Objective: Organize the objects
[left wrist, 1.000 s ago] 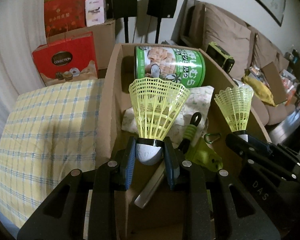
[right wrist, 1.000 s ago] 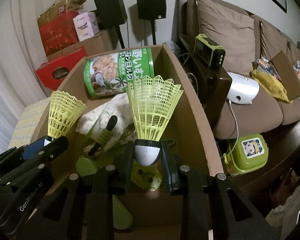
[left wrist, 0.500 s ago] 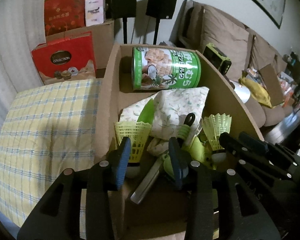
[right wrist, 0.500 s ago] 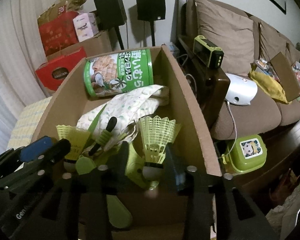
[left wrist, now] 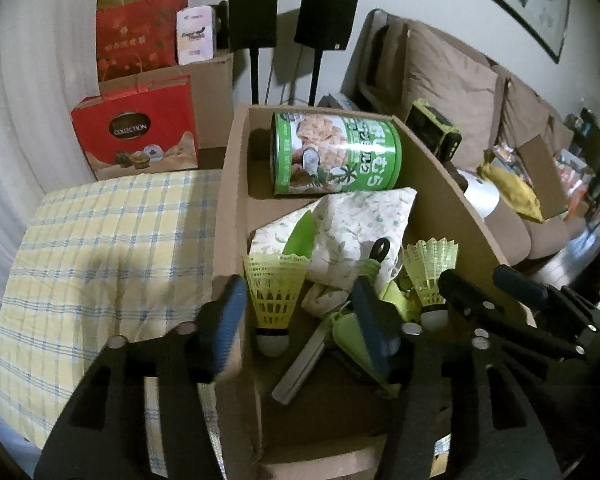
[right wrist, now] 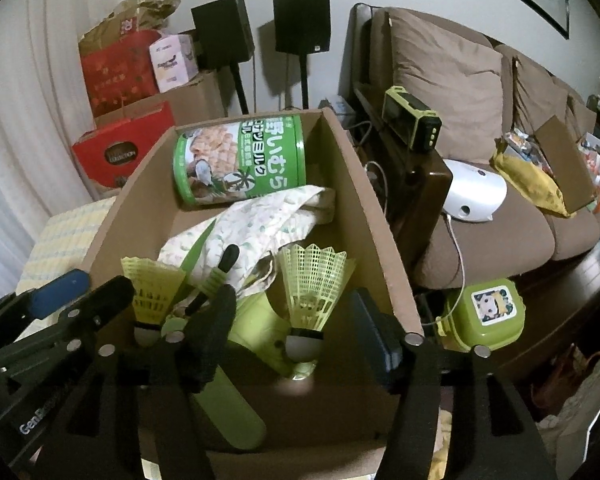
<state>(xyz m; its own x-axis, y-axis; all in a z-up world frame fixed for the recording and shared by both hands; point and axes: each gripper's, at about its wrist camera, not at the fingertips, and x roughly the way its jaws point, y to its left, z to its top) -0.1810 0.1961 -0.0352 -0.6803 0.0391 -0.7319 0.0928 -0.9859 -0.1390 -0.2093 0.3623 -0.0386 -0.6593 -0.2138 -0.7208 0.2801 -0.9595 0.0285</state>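
Green lunchbox point(right wrist: 485, 313): right wrist view only

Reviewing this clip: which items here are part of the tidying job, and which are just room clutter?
In the job: two yellow shuttlecocks, cardboard box, green tin, floral cloth.

Lying about: red gift box, speakers, sofa, green lunchbox.

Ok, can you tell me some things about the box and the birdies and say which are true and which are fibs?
1. Both yellow shuttlecocks are inside the cardboard box. True.
2. The green can stands upright. False: it lies on its side at the far end.
3. The left gripper squeezes a shuttlecock. False: its jaws have just been opening and stand clear of it.
4. The right gripper is open. True.
5. A flowery cloth lies in the box. True.
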